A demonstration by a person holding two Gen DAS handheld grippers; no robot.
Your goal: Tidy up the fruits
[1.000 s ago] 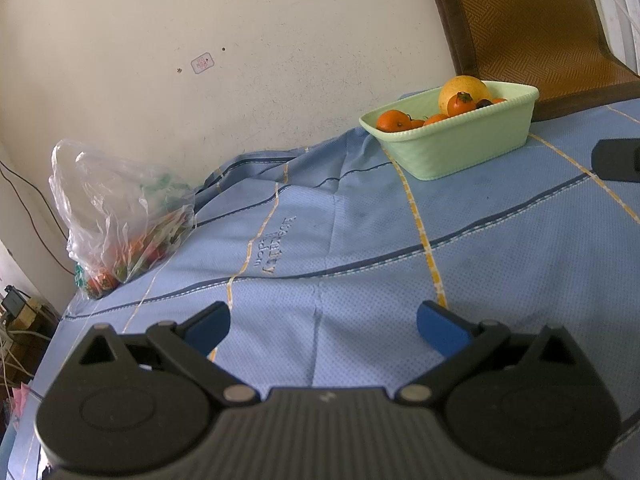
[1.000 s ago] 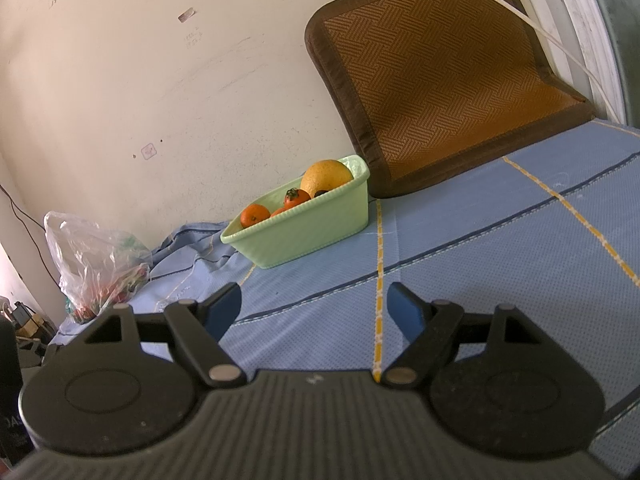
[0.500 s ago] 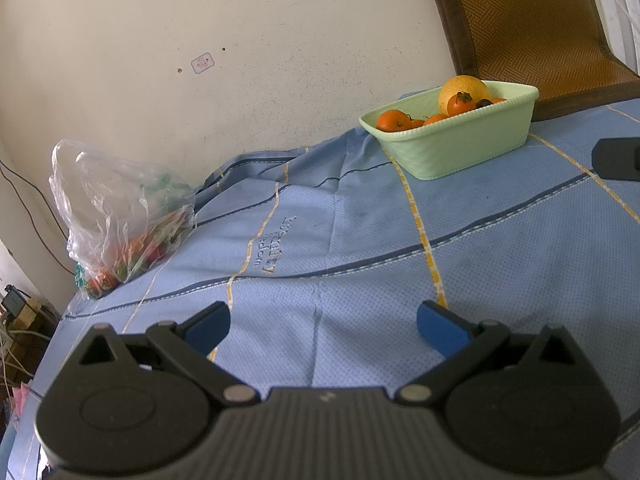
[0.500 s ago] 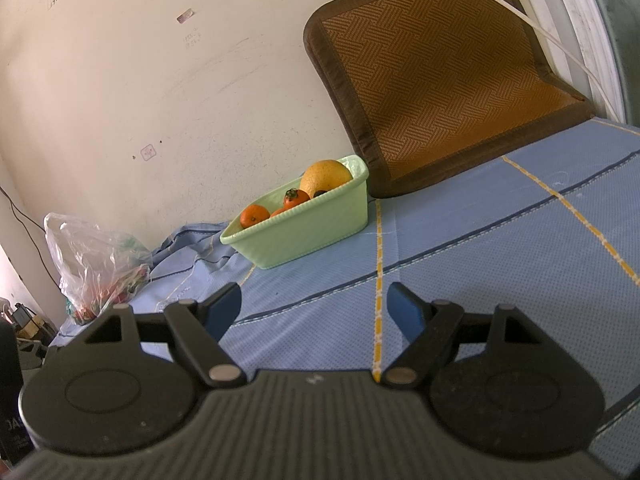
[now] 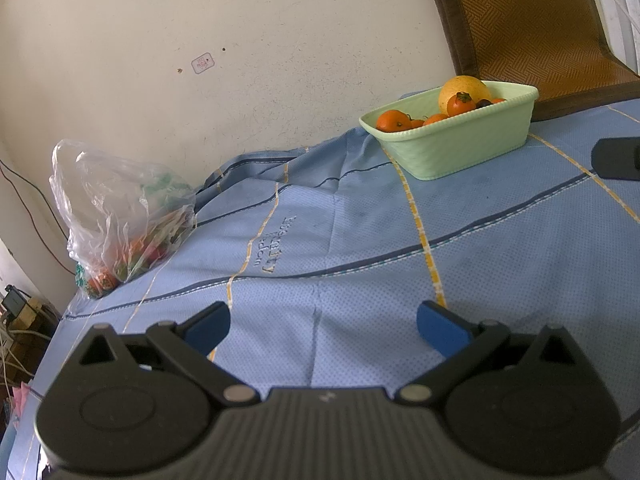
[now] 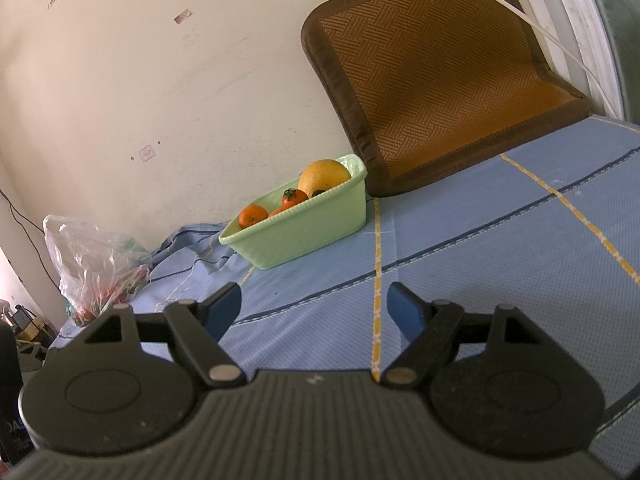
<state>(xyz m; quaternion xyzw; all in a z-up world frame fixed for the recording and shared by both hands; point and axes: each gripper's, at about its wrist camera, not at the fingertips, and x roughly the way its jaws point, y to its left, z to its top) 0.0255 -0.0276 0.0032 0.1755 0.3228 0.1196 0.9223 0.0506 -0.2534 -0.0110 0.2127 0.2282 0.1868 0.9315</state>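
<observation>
Left tongs [image 5: 322, 322] and right tongs [image 6: 314, 306] spread wide, empty, low over blue cloth [image 5: 360, 240]. Fruit already in green basket [image 5: 460, 144]; bag [image 5: 116, 216] at edge likely next source.

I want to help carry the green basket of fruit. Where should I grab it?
Probably pinch the green basket by its thin rim at a short end, coming from above. Its walls flare outward, so side grips could slip, and fruit is heaped high inside.

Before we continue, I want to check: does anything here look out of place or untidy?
The blue cloth is bunched into folds against the wall, left of the green basket. Nothing is spilled: fruit sits inside the basket and the plastic bag.
</observation>
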